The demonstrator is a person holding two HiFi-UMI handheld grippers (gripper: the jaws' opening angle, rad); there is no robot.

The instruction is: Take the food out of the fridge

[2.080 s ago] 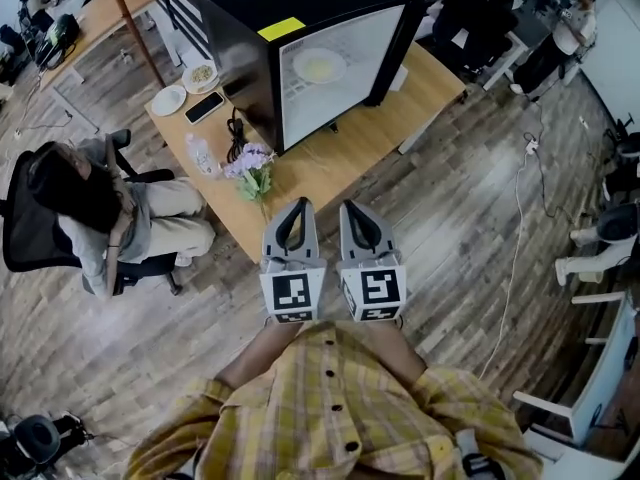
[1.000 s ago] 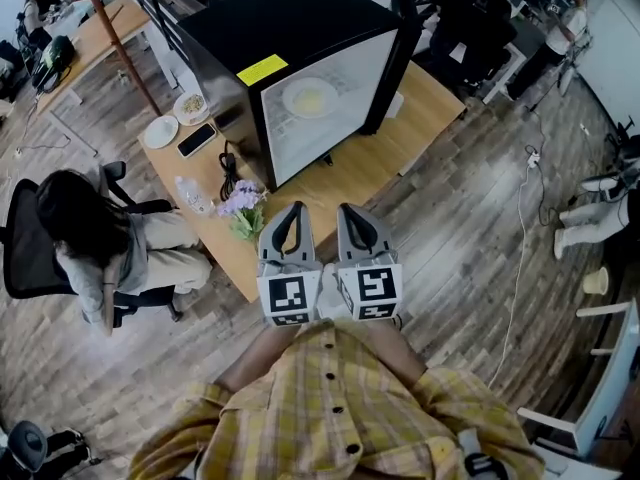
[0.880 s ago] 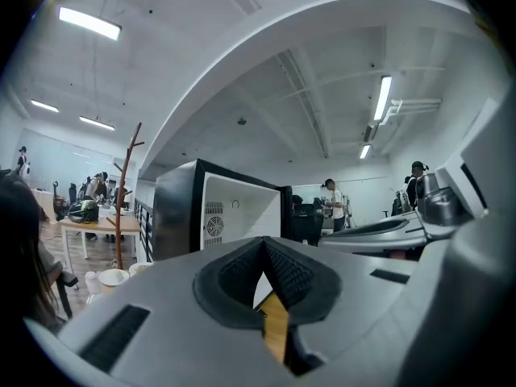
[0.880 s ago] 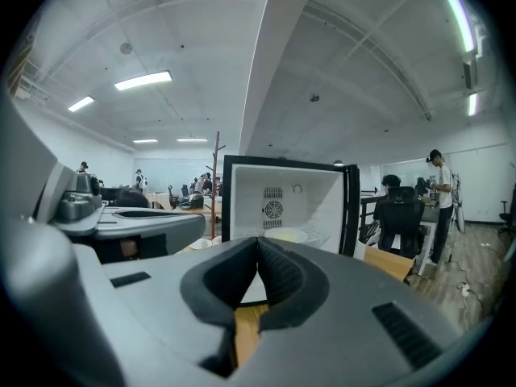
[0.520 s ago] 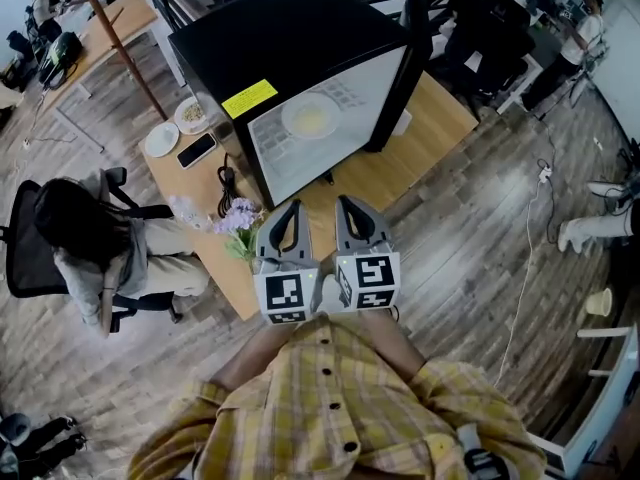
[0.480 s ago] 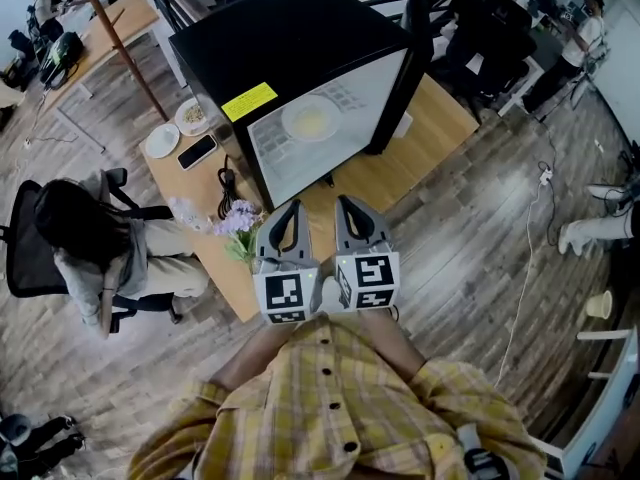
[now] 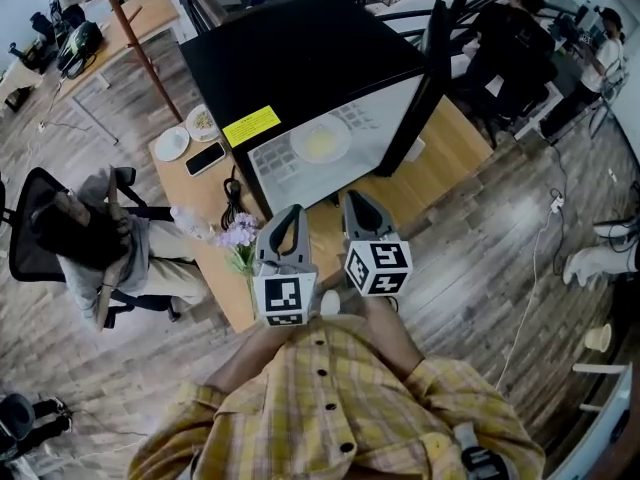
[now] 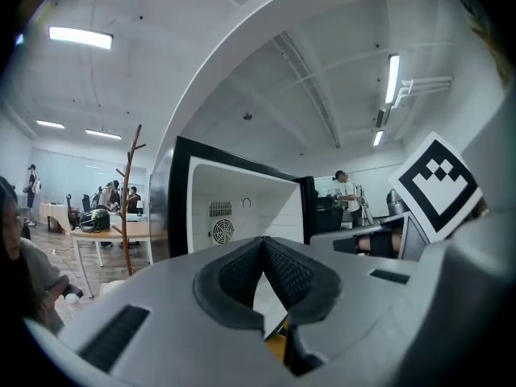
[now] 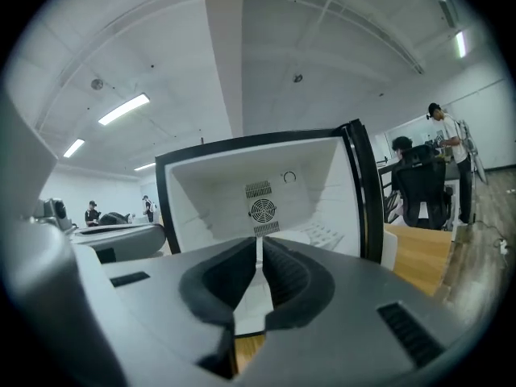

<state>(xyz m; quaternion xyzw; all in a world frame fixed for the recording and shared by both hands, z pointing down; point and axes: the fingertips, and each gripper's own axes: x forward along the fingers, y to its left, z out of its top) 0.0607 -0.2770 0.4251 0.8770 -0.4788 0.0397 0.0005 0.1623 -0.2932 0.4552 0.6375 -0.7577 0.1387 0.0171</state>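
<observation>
A person in a yellow plaid shirt is standing in front of a wooden table (image 7: 445,148) and holding a two-jaw gripper in each hand. On the table a black mini fridge (image 7: 300,63) is standing with its door (image 7: 418,93) already swung open to the right, showing a white interior.

The food, a pale yellowish portion on a white plate (image 7: 320,144), is sitting on the white shelf inside the fridge. It looks untouched and well apart from both grippers.

The left gripper (image 7: 294,210) is pointing level at the fridge with its jaws pressed together on nothing. The right gripper (image 7: 352,198) is beside it with its jaws also together, only a hairline slit between the pads, and nothing between them. Both are hanging over the near edge of the table, short of the fridge opening.

So the task appears to be at its approach stage. The door is open, but reaching in, opening the jaws, gripping the plate and bringing it out are all still to be done.

Compared with the earlier head views, the fridge is now filling more of the picture and the grippers are nearer to it. The right gripper's marker cube, earlier square to the camera, is now tilted, so that gripper has rolled. The jaws are closed throughout.
</observation>
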